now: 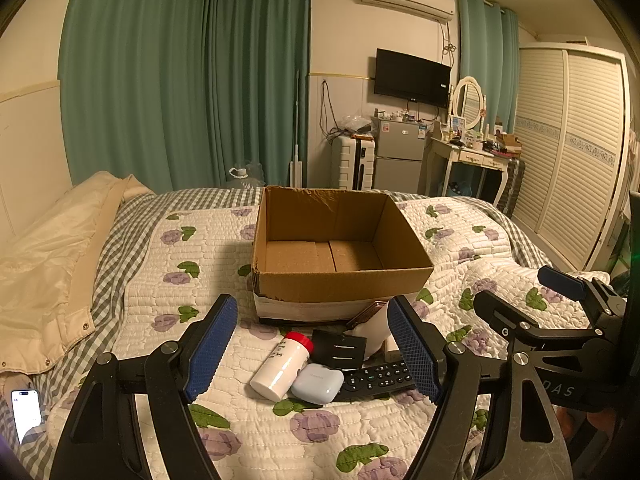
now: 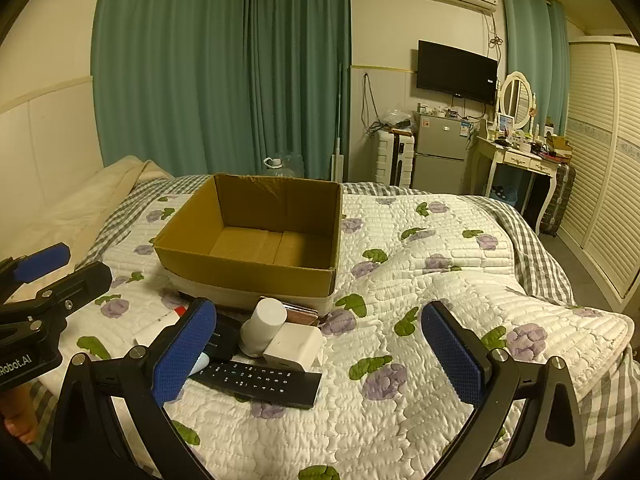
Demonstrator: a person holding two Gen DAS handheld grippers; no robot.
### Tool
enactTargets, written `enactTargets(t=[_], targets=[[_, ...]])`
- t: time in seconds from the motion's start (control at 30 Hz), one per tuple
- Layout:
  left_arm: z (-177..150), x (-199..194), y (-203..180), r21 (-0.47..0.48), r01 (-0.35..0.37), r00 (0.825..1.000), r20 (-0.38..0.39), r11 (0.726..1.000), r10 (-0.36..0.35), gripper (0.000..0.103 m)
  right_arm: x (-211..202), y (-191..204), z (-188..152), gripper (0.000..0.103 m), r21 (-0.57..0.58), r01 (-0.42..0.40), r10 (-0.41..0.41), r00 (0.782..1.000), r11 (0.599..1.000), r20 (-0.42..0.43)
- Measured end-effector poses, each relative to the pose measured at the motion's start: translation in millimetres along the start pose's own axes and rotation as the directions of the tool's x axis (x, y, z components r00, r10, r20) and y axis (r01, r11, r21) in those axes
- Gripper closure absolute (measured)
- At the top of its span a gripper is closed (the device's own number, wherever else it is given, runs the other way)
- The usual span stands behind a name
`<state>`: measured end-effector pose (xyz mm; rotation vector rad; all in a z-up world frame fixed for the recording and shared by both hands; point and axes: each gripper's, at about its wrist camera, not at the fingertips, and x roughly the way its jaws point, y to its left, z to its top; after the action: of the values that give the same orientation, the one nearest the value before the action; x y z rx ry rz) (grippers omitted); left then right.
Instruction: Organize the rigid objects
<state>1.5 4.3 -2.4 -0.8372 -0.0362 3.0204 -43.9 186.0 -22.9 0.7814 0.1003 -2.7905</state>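
Two hand-held grippers hover over a quilted floral bedspread [image 1: 168, 280], where a small heap of hard odds and ends waits to be sorted. The left gripper [image 1: 312, 354] stands with its blue-padded jaws spread wide and empty, framing the pile — a white plastic bottle with a red cap [image 1: 282, 364], a pale blue rounded earbud-style case [image 1: 317, 382], a flat black card-like packet [image 1: 339, 350] and a long black remote control [image 1: 378, 378]. The right gripper [image 2: 318, 356] is likewise fully open and holds nothing; its view adds a white cylinder [image 2: 264, 326] leaning on a white square charger-like block [image 2: 294, 346]. Just behind the pile sits an open brown cardboard box [image 1: 340, 284], bare inside — the likely destination. Both tools tilt downward toward the heap, a stance that suggests a first pick is being lined up; nothing has yet gone in.
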Motion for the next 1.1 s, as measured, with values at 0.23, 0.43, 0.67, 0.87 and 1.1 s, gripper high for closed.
enactTargets(t=[0.23,0.43,0.67,0.87,1.1], targets=[[-0.1,-0.3,0.0,-0.002,-0.002,1.0,-0.001,1.0,0.002,0.023,0.4,0.0,-0.4,0.0,0.001,-0.002,0.002,1.0,1.0,-0.002],[-0.1,-0.3,0.2,-0.002,-0.002,1.0,-0.001,1.0,0.002,0.023,0.9,-0.5,-0.6,0.0,0.001,-0.004,0.004,1.0,1.0,-0.002],[-0.1,-0.1,0.2,-0.002,-0.002,1.0,-0.001,1.0,0.002,0.023,1.1,0.6,-0.7,0.0,-0.003,-0.006,0.006,1.0,1.0,-0.003],[-1.0,-0.2,-0.4,-0.001,-0.002,1.0,-0.002,1.0,0.002,0.023,3.0,2.9,0.1,0.0,-0.009,-0.012,0.012,1.0,1.0,-0.006],[-1.7,-0.9,1.1,-0.004,-0.002,1.0,0.005,1.0,0.002,0.023,3.4,5.0,2.3,0.0,-0.016,-0.027,0.027,1.0,0.999,-0.008]])
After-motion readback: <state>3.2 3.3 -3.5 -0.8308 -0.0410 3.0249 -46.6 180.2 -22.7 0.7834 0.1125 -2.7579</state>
